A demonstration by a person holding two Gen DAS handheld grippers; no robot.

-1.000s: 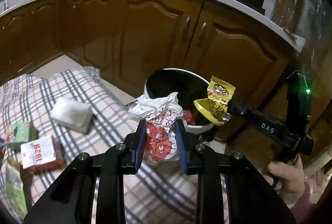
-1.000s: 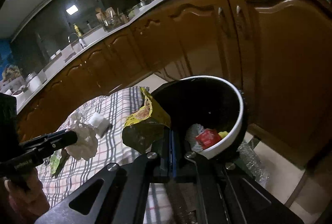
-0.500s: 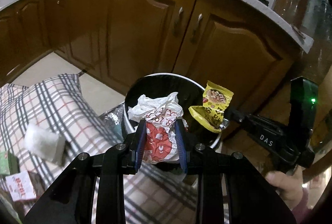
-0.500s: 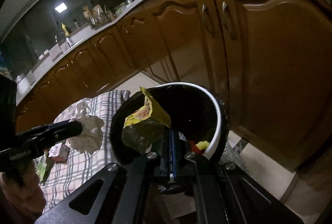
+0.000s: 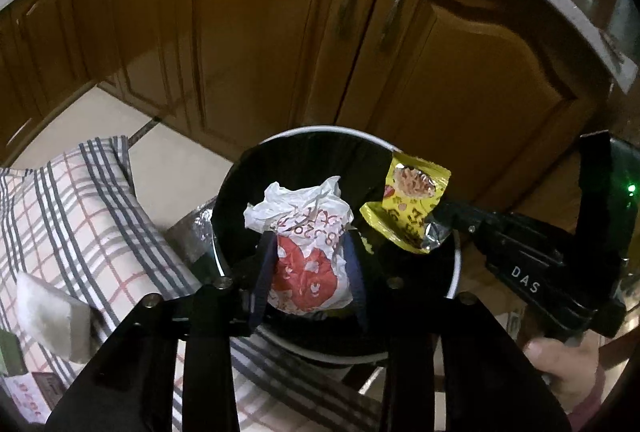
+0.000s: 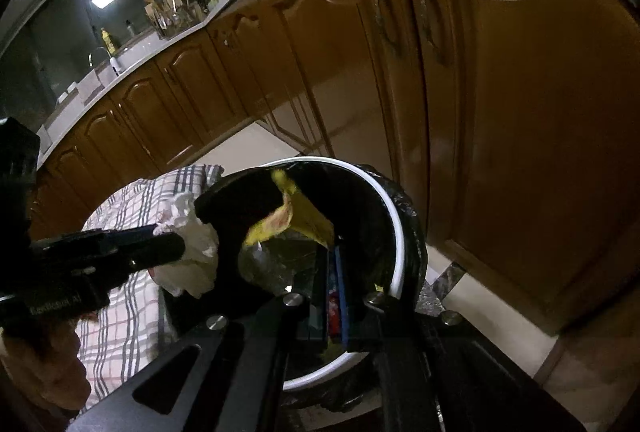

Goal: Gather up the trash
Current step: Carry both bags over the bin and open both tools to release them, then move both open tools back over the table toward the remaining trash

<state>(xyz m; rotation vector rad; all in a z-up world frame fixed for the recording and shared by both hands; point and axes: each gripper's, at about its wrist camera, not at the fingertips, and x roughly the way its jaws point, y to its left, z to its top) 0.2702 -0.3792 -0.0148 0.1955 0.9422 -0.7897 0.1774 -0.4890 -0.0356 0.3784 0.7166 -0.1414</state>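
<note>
A white-rimmed bin [image 5: 320,129] with a black liner stands on the floor by the cabinets. My left gripper [image 5: 310,236] hangs over its mouth with a crumpled white-and-red wrapper [image 5: 308,272] between the blue pads. Its jaws are opening, and the pads still touch both sides of the wrapper. My right gripper [image 5: 440,220] reaches in from the right over the bin [image 6: 396,232]. Its jaws [image 6: 332,250] are opening too, and a narrow gap shows between the pads. The yellow snack packet [image 6: 296,216] rests only by a corner at the fingertips, above the liner.
Brown cabinet doors [image 5: 260,31] rise right behind the bin. A checked cloth [image 5: 80,211] covers the floor to the left, with a white block [image 5: 48,312] and a red-and-white packet [image 5: 24,396] on it. A person's hand [image 5: 560,364] holds the right gripper.
Both grippers moved forward until they hang over the bin's mouth. The left pads spread wider around the wrapper. The right pads parted slightly and the yellow packet shifted at their tips.
</note>
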